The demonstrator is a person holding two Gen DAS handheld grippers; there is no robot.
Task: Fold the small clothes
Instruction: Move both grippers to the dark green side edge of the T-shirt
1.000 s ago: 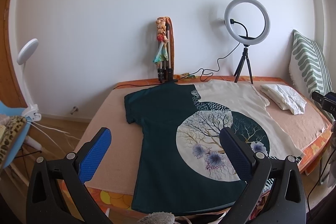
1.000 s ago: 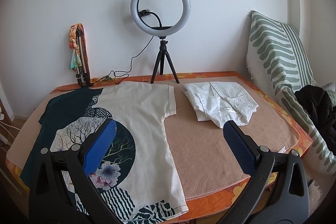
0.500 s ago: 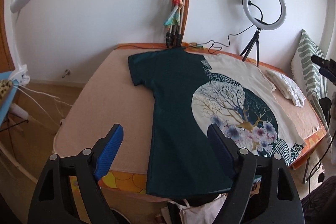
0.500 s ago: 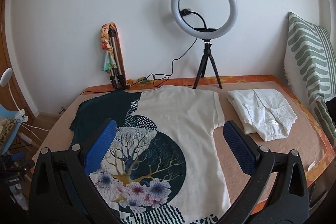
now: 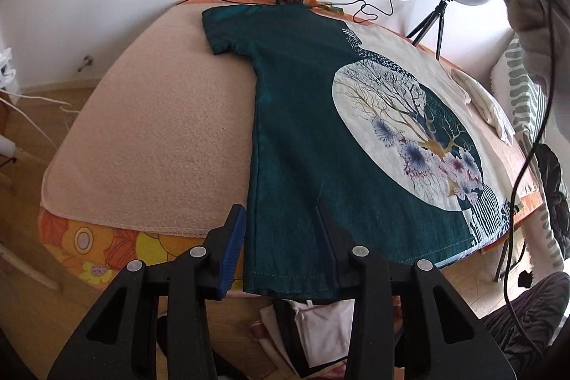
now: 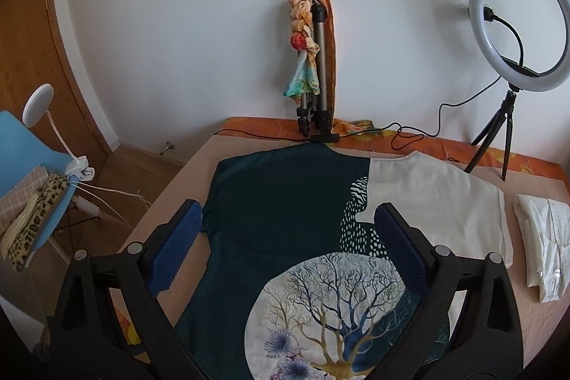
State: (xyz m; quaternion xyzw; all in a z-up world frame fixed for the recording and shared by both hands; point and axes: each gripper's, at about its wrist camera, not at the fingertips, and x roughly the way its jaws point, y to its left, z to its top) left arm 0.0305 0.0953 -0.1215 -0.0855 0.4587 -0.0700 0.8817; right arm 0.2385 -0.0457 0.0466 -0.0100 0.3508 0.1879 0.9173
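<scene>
A dark green and cream T-shirt (image 5: 313, 116) with a round tree print lies flat on the pink towel (image 5: 153, 130) over the table; it also shows in the right wrist view (image 6: 285, 202). My left gripper (image 5: 281, 223) is open at the shirt's near left hem corner, its fingers straddling the hem edge. My right gripper (image 6: 285, 234) is open above the shirt's upper green part, with the left sleeve just beyond its left finger.
A folded white garment (image 6: 545, 244) lies at the table's right end. A ring light on a tripod (image 6: 516, 34) and a folded tripod with a scarf (image 6: 313, 66) stand at the back edge. A blue chair (image 6: 32, 173) is left of the table.
My left gripper dropped low to the shirt's near left hem corner. My right gripper swung left, from the shirt's middle to over its green left half.
</scene>
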